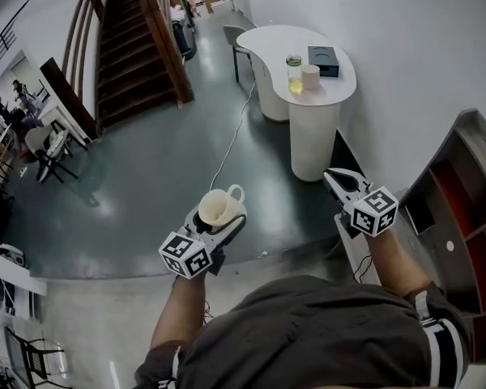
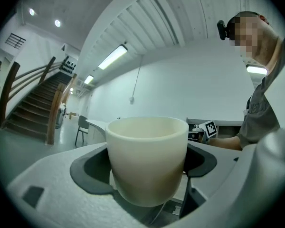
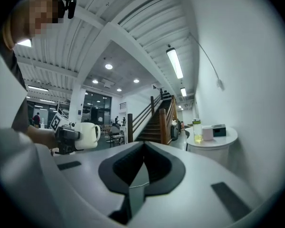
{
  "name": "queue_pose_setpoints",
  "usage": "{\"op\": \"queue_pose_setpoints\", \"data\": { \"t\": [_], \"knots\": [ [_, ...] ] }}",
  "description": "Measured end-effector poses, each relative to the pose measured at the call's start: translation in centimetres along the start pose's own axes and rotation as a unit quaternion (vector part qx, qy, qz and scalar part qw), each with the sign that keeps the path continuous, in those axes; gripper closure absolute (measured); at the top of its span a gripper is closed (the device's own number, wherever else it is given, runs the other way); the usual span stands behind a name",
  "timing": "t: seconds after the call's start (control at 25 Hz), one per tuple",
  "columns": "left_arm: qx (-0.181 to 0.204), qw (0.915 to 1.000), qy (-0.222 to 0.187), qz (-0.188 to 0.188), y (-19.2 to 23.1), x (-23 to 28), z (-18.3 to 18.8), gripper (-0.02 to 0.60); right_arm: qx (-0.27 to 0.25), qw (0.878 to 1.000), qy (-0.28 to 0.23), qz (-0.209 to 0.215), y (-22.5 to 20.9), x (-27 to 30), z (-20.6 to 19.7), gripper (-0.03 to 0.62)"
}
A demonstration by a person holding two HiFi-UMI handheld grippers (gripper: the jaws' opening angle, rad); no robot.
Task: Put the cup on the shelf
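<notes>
A cream cup [image 1: 219, 207] with a handle is held upright in my left gripper [image 1: 217, 220], over the dark floor in the head view. In the left gripper view the cup [image 2: 147, 158] fills the space between the two jaws and both press its sides. My right gripper [image 1: 335, 177] is held out to the right, beside the shelf [image 1: 463, 186], with its jaws shut and nothing in them. The right gripper view shows its jaws [image 3: 143, 152] meeting, and the held cup [image 3: 89, 135] far to its left. The shelf is a grey unit with open compartments at the right edge.
A white curved table [image 1: 271, 43] stands ahead against the white wall, with a jar of yellow liquid [image 1: 294, 73], a small white cup [image 1: 310, 76] and a black box [image 1: 323, 60] on it. A wooden staircase [image 1: 134, 39] rises at the far left. A white cable [image 1: 231, 146] crosses the floor.
</notes>
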State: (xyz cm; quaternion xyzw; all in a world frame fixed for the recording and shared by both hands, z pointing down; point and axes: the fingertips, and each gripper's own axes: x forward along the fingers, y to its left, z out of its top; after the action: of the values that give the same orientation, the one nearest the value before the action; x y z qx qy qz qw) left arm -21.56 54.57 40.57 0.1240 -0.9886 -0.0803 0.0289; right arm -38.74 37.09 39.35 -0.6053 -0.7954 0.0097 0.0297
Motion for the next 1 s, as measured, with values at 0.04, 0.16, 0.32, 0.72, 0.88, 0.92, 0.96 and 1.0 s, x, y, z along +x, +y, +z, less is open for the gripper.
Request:
{"op": "queue_pose_setpoints", "data": {
  "t": [0.04, 0.16, 0.32, 0.72, 0.88, 0.92, 0.96, 1.0],
  "knots": [
    [0.001, 0.9999, 0.002, -0.014, -0.4, 1.1, 0.1, 0.155, 0.0, 1.0, 0.0, -0.013, -0.6, -0.9, 0.0, 0.602],
    [0.009, 0.9977, 0.009, -0.067, -2.5, 4.9, 0.4, 0.155, 0.001, 0.998, -0.003, -0.06, -2.8, -4.4, 0.0, 0.602],
    [0.026, 0.9878, 0.025, -0.152, -7.3, 11.3, 0.6, 0.155, 0.0, 0.99, -0.008, -0.139, -6.2, -11.4, -0.1, 0.602],
    [0.059, 0.9083, 0.076, -0.407, -27.6, 25.4, -2.5, 0.155, 0.024, 0.919, -0.029, -0.392, -10.8, -35.6, -2.6, 0.602],
    [0.075, 0.8577, 0.085, -0.501, -38.0, 27.6, -4.6, 0.155, 0.023, 0.88, -0.036, -0.473, -9.6, -45.3, -3.8, 0.602],
    [0.08, 0.8426, 0.088, -0.525, -40.9, 27.9, -5.2, 0.155, 0.024, 0.869, -0.036, -0.493, -9.0, -47.8, -4.1, 0.602],
    [0.086, 0.826, 0.09, -0.55, -44.0, 28.1, -5.9, 0.155, 0.025, 0.856, -0.036, -0.515, -8.1, -50.5, -4.6, 0.602],
    [0.09, 0.8078, 0.091, -0.575, -47.2, 28.0, -6.5, 0.155, 0.027, 0.841, -0.035, -0.539, -7.1, -53.3, -5.0, 0.602]
  ]
}}
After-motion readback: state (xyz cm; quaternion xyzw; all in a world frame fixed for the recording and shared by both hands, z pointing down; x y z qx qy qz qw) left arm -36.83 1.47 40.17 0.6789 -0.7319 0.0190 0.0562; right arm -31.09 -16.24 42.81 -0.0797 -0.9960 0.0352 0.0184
